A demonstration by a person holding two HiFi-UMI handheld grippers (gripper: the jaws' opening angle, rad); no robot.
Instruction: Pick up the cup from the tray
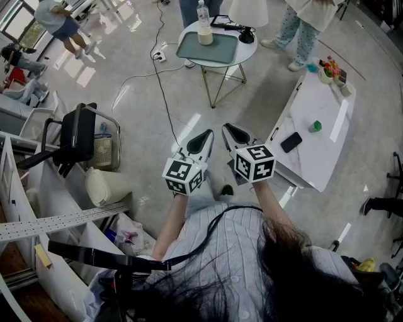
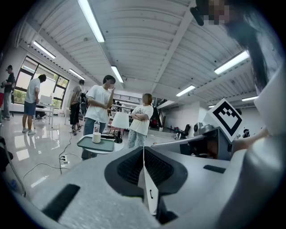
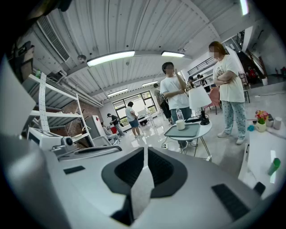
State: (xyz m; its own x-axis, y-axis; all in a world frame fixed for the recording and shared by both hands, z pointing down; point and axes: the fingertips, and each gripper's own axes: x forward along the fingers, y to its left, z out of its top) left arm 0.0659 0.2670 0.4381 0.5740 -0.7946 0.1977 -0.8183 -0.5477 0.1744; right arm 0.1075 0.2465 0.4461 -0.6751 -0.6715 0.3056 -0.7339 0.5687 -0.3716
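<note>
A cream cup [image 1: 205,36] stands at the far end of a grey-green tray [image 1: 220,51] on a small round white table, a clear bottle [image 1: 202,11] right behind it. Both grippers are held side by side over the floor, well short of that table. My left gripper [image 1: 205,136] is shut with nothing in it, and my right gripper [image 1: 229,131] is shut and empty too. In the left gripper view the cup [image 2: 96,137] and tray [image 2: 107,145] sit far beyond the closed jaws [image 2: 144,151]. In the right gripper view the cup [image 3: 180,125] stands on the tray [image 3: 191,131] beyond the closed jaws [image 3: 145,153].
A long white marble table [image 1: 318,157] stands at the right with a black phone [image 1: 291,141] and a green object [image 1: 316,126]. A black chair [image 1: 77,133] and metal shelving [image 1: 38,223] stand at the left. A cable [image 1: 162,88] crosses the floor. People stand around the round table, beside a white lamp [image 1: 248,10].
</note>
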